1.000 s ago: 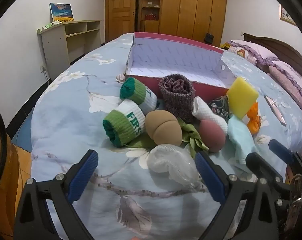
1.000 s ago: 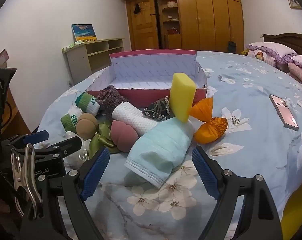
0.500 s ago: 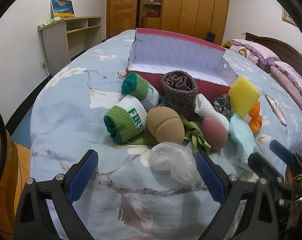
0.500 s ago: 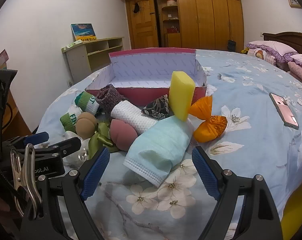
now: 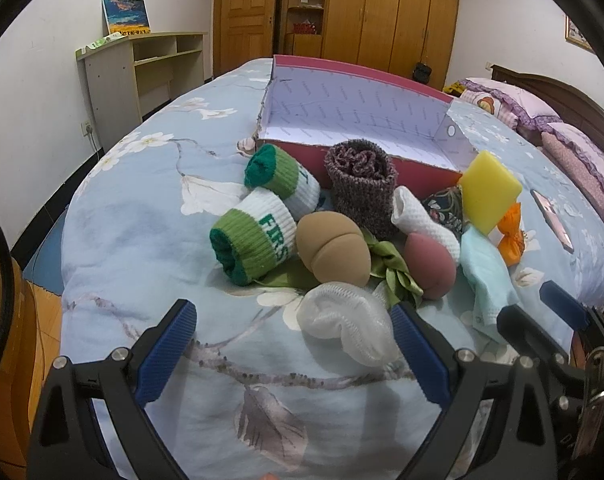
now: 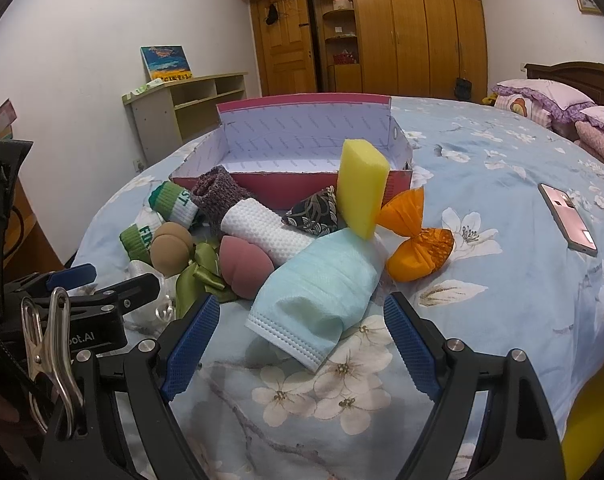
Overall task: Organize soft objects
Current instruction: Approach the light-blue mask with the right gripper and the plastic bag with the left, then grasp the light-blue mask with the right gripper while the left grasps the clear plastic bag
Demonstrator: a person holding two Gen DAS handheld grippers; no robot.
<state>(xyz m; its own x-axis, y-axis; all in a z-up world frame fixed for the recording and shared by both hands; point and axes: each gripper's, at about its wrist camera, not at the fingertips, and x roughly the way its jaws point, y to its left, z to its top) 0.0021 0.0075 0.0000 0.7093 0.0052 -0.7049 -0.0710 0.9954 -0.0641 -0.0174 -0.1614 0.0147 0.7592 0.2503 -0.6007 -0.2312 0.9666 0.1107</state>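
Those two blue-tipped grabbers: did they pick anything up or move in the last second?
Neither took hold of anything. The left gripper crept slightly closer to the pile, open, with the white mesh puff right ahead. The right gripper also edged in, open, in front of the pale blue face mask. The socks, sponges and pink box lie as before.

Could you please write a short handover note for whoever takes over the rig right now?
Left gripper: open, empty, low over the bedspread just short of the white mesh pouf.
Right gripper: open, empty, facing the folded light blue face mask.
Pink box: on the bed behind the pile, open, nothing visible inside.
Pile in front of the box: two green-and-white sock rolls, knitted roll, white cloth roll, tan sponge, pink sponge, green ribbon, yellow sponge, orange bow, patterned dark pouch.
Done: nothing boxed yet.
Left: everything, probably pouf and mask first.
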